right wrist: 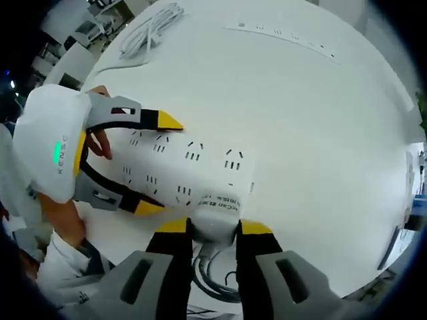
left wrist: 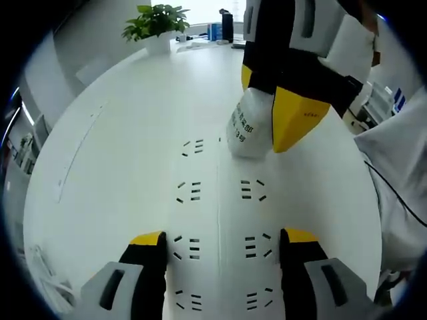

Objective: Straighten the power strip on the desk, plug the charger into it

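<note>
A white power strip [left wrist: 220,193] with two rows of sockets lies flat on the white desk [left wrist: 127,133]. My left gripper [left wrist: 223,243] straddles its near end, each yellow jaw pressed against a long side of the strip. The right gripper [left wrist: 267,107] comes down from above, shut on a white charger [left wrist: 245,130] that stands on the strip's far end. In the right gripper view the charger [right wrist: 217,210] sits between my right gripper's [right wrist: 215,228] jaws at the edge of the power strip [right wrist: 193,163]. The left gripper [right wrist: 157,165] clamps the strip's other end.
A grey cable [right wrist: 213,277] loops below the charger. A coiled white cable [right wrist: 150,30] lies farther off on the desk [right wrist: 313,133], near a slotted cover strip [right wrist: 287,37]. A potted plant [left wrist: 157,23] stands at the far edge. A person's hand [right wrist: 63,213] holds the left gripper.
</note>
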A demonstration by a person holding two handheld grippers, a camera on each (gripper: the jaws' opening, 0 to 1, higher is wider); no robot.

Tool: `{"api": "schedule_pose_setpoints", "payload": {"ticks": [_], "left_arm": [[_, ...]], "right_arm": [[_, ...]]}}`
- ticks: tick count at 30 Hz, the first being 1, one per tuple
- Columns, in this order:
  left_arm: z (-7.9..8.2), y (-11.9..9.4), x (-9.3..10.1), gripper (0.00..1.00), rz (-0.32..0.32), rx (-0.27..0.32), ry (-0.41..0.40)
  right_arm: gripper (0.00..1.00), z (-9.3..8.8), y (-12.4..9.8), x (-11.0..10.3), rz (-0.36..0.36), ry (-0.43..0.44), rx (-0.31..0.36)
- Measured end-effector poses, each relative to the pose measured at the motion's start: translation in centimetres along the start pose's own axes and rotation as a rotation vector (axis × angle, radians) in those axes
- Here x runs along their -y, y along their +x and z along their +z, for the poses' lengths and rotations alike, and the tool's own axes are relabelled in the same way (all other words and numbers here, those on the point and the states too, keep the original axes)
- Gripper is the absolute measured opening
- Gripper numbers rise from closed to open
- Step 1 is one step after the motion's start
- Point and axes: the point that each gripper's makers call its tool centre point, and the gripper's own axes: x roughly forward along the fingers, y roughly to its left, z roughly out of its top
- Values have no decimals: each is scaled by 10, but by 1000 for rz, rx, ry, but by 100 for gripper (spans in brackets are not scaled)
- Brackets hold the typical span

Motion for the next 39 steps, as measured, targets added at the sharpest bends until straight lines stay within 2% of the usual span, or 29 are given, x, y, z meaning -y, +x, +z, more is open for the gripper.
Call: {"api": "schedule_pose_setpoints", "payload": {"ticks": [11,26,35,39], "left_arm": [[1,0,-1,69,-1,-2,2],[1,0,-1,69,9,-15,-6],[1,0,-4,69,17,-17,-16],[1,0,-5,69,21,-17,-22]], "right_arm": [[21,7,-1,2,17,5,-28],[19,11,0,0,-20,-43,-45],[19,12,4,3,-63,-69,-41],[19,15,4,5,-50,-57,-24]]}}
